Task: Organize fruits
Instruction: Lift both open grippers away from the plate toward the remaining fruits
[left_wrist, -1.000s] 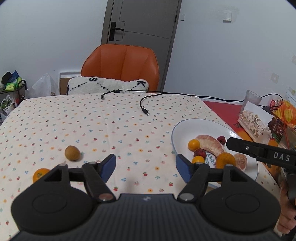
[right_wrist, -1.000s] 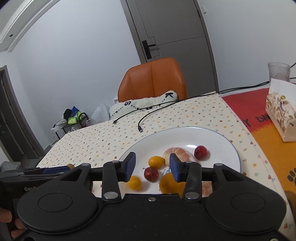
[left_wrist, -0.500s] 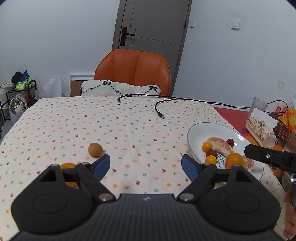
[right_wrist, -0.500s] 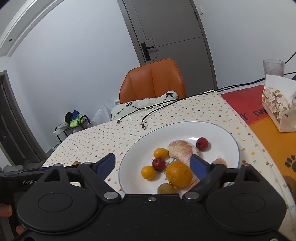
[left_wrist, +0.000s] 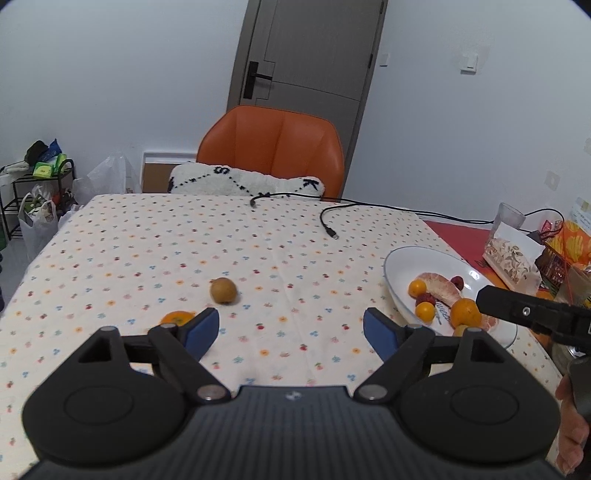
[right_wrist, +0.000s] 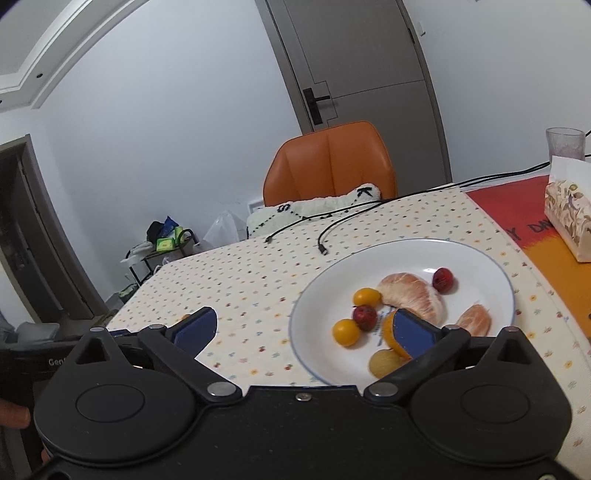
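Note:
A white plate (right_wrist: 491, 266) (left_wrist: 402, 258) holds peeled pomelo segments (right_wrist: 410, 293), small yellow fruits (right_wrist: 346, 331), red fruits (right_wrist: 442, 279) and an orange (left_wrist: 465, 312), which my right finger half hides in the right wrist view. My right gripper (right_wrist: 301, 330) is open and empty, just above the plate's near left rim. A brown kiwi-like fruit (left_wrist: 223, 290) and an orange fruit (left_wrist: 177, 317) lie on the dotted tablecloth. My left gripper (left_wrist: 291, 334) is open and empty, with the orange fruit just behind its left finger.
An orange chair (left_wrist: 271, 144) with a white cushion (left_wrist: 245, 182) stands at the table's far edge. Black cables (left_wrist: 328, 218) lie on the cloth. A tissue box (left_wrist: 511, 254), a glass (left_wrist: 509, 218) and snack bags (left_wrist: 570, 240) sit at the right on a red mat.
My right gripper opened, let go of the orange onto the plate and drew back left. My left gripper swung left, so the kiwi-like fruit and orange fruit now lie nearer its middle.

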